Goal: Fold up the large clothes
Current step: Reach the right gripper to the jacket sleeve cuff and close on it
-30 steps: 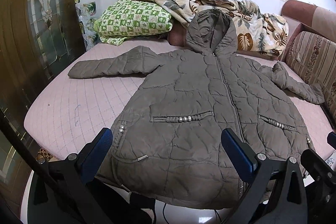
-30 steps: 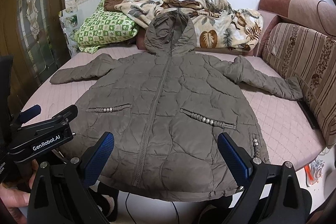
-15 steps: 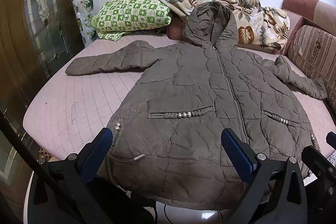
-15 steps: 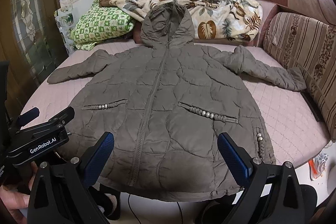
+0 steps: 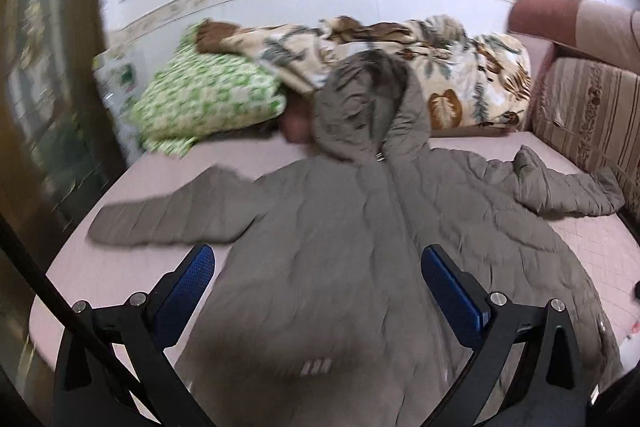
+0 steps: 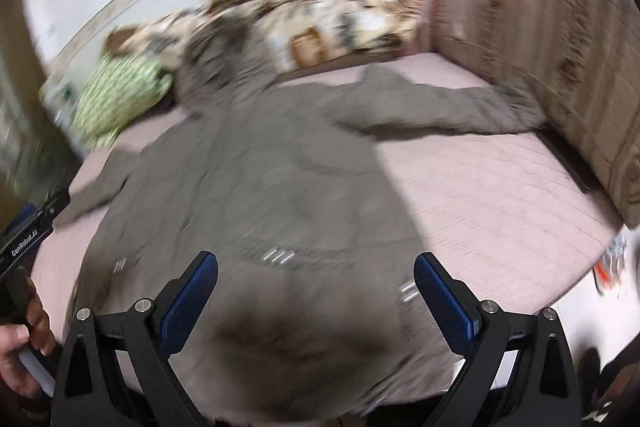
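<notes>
1. The grey-brown quilted coat (image 5: 352,227) is spread flat, front up, on the pink bed (image 5: 120,267), zip running down the middle
2. Its hood (image 5: 360,107) points at the far wall, propped against the leaf-print blanket (image 5: 460,67); a green checked pillow (image 5: 208,99) sits just left of it
3. One sleeve (image 5: 168,219) lies out to the left on the mattress, the other sleeve (image 5: 560,187) reaches right, cuff touching the striped sofa cushion (image 5: 592,115)
4. Left gripper (image 5: 318,287) hangs over the coat's lower half, blue-padded fingers (image 5: 188,287) spread wide with nothing between them
5. Right gripper (image 6: 316,291) is over the hem end too, its fingers (image 6: 444,299) equally wide apart, gripping nothing
6. Right wrist view is heavily smeared; pocket studs show only as streaks
7. At that view's left edge, a hand (image 6: 20,347) clutches the left gripper's handle
</notes>
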